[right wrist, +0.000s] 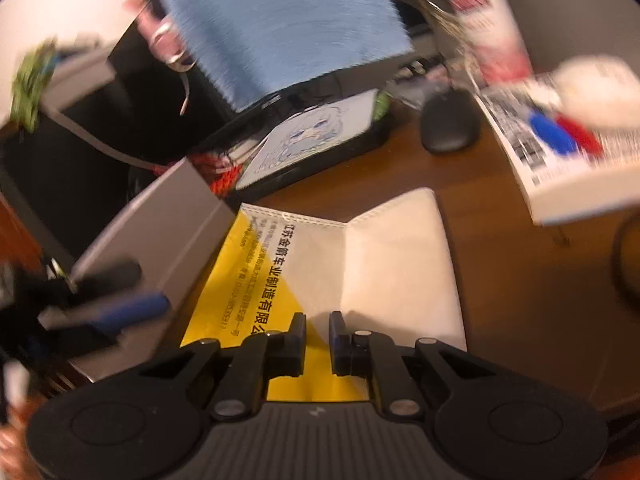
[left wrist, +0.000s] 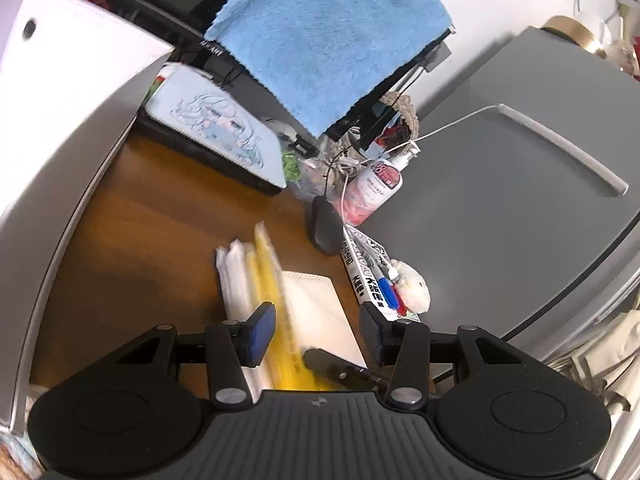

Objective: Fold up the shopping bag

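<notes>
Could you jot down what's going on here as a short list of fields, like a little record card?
Surface: brown wooden desk
Item worked on: yellow and white shopping bag, partly folded, lying flat
Left gripper: open, above the bag
Right gripper: narrow gap between its fingers, low over the bag's near edge
Nearby: computer mouse, blue cloth, pink bottle

left wrist view looks down from above the desk (left wrist: 160, 208), facing the blue towel (left wrist: 328, 44) at the back. right wrist view sits low and close over the shopping bag (right wrist: 320, 264), same heading, more blurred. both 2 views share bag, towel, black mouse (left wrist: 326, 224) and the book (left wrist: 368, 276).
</notes>
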`<action>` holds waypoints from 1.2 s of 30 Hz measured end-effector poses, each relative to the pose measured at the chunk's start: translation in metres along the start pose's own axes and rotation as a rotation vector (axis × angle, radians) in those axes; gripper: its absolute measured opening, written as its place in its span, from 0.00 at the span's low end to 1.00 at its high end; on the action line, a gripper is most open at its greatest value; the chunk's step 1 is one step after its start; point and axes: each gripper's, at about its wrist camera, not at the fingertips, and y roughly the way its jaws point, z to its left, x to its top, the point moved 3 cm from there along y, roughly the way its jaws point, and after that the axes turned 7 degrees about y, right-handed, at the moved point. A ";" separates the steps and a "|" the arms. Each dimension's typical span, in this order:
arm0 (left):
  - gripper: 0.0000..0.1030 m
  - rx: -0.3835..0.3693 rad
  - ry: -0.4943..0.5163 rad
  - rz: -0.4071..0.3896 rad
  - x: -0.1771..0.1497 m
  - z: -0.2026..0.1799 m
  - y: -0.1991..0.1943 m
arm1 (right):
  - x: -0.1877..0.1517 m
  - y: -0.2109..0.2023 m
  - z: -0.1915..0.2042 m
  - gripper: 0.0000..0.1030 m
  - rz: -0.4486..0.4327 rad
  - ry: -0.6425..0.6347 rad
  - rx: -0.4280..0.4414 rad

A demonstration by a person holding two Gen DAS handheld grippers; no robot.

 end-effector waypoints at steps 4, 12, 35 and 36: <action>0.43 -0.005 0.018 0.029 0.003 -0.008 0.019 | -0.004 -0.002 0.009 0.10 -0.005 -0.070 -0.045; 0.33 0.084 0.036 0.141 -0.006 0.001 0.062 | -0.002 0.001 0.009 0.10 -0.004 -0.072 -0.045; 0.19 0.103 0.038 0.166 -0.020 0.020 0.063 | 0.030 -0.036 -0.071 0.56 -0.049 0.312 0.115; 0.19 0.106 0.044 0.167 -0.020 0.019 0.063 | 0.029 -0.033 -0.072 0.55 -0.046 0.333 0.136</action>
